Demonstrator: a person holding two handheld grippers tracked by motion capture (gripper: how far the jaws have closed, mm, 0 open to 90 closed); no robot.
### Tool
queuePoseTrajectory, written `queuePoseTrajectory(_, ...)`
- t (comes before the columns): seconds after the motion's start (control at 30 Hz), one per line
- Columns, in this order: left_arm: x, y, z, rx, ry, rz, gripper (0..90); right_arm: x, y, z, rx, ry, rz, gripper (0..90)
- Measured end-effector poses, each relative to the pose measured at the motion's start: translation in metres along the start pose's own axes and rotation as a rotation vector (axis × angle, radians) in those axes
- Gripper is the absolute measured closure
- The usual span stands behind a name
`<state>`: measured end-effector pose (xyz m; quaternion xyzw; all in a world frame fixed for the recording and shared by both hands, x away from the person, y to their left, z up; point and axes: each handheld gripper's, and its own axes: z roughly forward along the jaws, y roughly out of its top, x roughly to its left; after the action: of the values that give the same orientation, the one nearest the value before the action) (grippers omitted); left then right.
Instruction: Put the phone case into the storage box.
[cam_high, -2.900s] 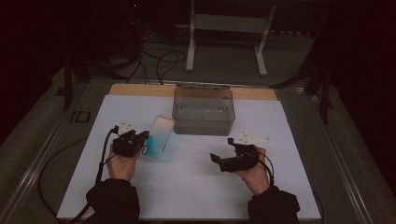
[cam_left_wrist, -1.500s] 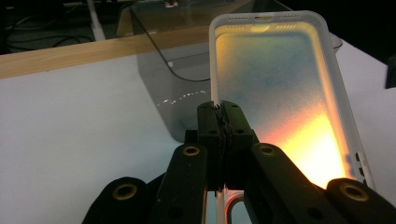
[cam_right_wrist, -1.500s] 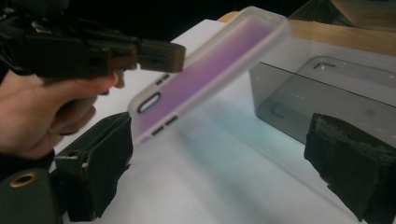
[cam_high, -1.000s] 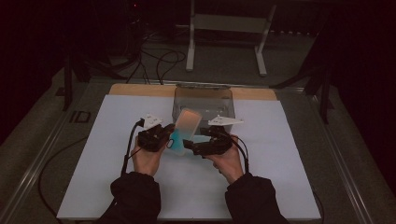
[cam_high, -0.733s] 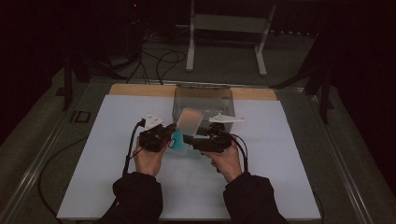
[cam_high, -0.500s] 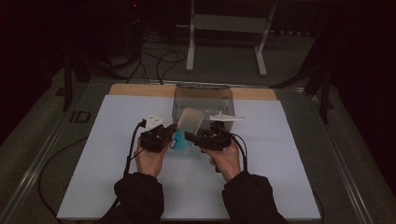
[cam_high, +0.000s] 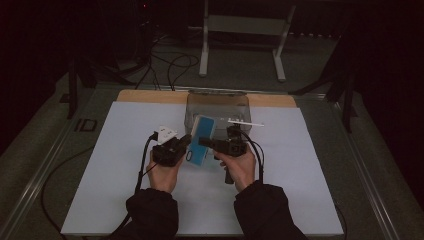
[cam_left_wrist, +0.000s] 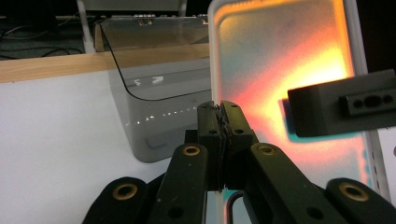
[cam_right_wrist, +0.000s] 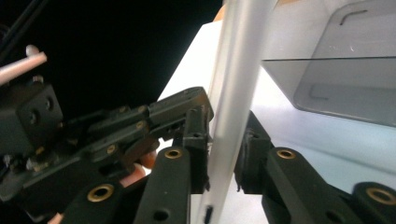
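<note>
Fingers (cam_high: 192, 146) pinch a lid (cam_high: 201, 140) over white table (cam_high: 125, 150).

The grey bin (cam_high: 218, 107) stands just behind the raised lid (cam_high: 201, 140) (which both grippers hold), blocking forward travel. Bare white mat (cam_high: 115, 150) lies left, right and nearer.

The lid (cam_high: 201, 140) is standing between the left hand-held gripper (cam_high: 186, 142) and the right hand-held gripper (cam_high: 204, 142) — above the surface (cam_high: 125, 150), just before the box (cam_high: 218, 106), which is sitting behind.
</note>
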<state>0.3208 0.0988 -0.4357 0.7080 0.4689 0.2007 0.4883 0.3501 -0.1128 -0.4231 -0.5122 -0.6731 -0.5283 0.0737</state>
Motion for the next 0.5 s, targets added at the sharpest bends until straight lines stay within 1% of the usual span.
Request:
queuePoseTrajectory(0.07, -0.0009, -0.0005, -0.0003, -0.001, -0.001, -0.003, 89.1, -0.0009, 0.0007, -0.0009, -0.006, 0.000, 0.025, 79.3)
queuePoseTrajectory(0.2, -0.0024, -0.0005, -0.0008, 0.007, -0.004, -0.005, 89.1, -0.0025, 0.0012, -0.0023, -0.022, -0.011, 0.042, 81.0)
queuePoseTrajectory(0.3, -0.0025, -0.0011, -0.0002, 0.017, -0.004, -0.005, 89.0, -0.0029, 0.0005, -0.0024, -0.029, -0.016, 0.047, 81.2)
queuePoseTrajectory(0.37, -0.0023, -0.0015, 0.0006, 0.020, -0.009, -0.003, 88.5, -0.0030, 0.0004, -0.0020, -0.020, -0.023, 0.052, 81.3)
queuePoseTrajectory(0.5, -0.0014, -0.0011, 0.0009, 0.022, -0.016, 0.014, 87.5, -0.0035, 0.0005, -0.0021, -0.015, -0.024, 0.052, 81.5)
